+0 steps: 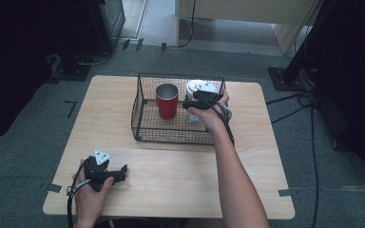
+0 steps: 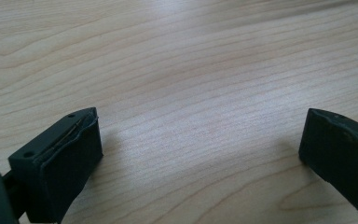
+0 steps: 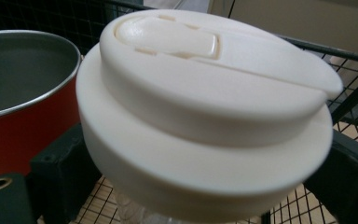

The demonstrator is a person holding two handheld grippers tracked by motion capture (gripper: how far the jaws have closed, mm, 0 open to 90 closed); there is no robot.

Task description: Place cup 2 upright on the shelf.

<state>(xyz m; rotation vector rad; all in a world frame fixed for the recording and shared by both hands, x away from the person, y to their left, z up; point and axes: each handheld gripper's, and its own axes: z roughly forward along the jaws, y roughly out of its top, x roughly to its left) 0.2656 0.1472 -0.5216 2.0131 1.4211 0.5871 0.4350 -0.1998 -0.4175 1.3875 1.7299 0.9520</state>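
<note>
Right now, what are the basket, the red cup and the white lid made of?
The basket looks like thin black metal wire, with an open grid you can see through. The red cup seems to be metal: a glossy red outside, a dull grey inside and a shiny silver rim. The white lid looks like smooth matt plastic, moulded with a flip tab; the right gripper has its jaws on either side of it.

A wire basket (image 1: 142, 102) is sitting at the table's (image 1: 171, 180) far middle — inside it, an open cup (image 1: 167, 100) is standing left of a lidded cup (image 1: 197, 90), just beside it.
</note>
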